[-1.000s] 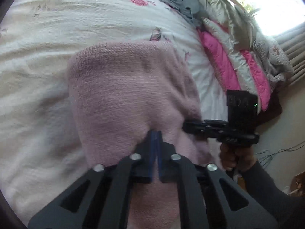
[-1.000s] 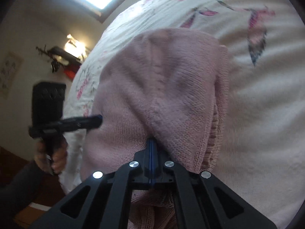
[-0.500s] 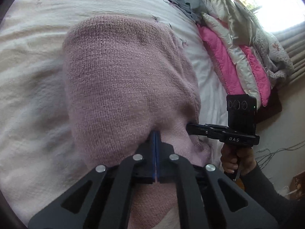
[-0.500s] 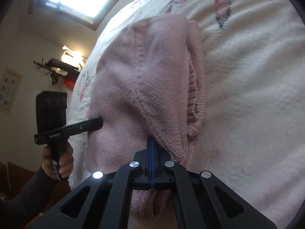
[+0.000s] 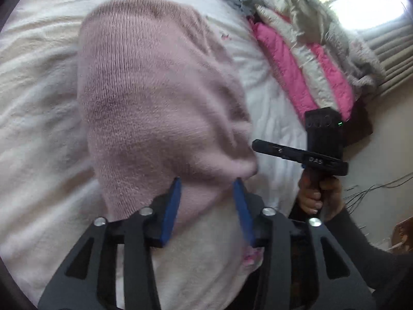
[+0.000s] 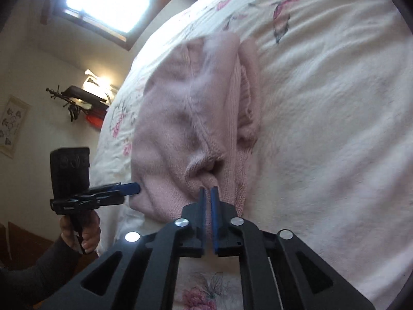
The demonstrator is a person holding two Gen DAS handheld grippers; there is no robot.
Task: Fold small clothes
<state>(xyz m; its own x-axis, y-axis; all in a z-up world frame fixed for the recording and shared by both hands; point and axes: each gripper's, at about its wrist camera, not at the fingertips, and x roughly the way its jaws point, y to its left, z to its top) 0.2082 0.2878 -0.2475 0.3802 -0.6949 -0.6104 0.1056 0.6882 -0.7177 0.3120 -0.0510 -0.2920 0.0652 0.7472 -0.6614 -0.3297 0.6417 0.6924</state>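
Though the pink sweater [image 5: 160, 98] runs lengthwise ahead of both grippers, the left gripper [image 5: 206, 180] is spread wide; the right gripper [image 6: 208, 190], barely parted, sits at its near hem.

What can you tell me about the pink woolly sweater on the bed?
The pink sweater is a soft, fuzzy knit with a ribbed edge. It lies folded over and a bit bunched on the white flowered bedspread. The left gripper is wide open right at its near edge, gripping nothing. The right gripper has its blue fingers slightly apart at a rumpled fold, not pinching it.
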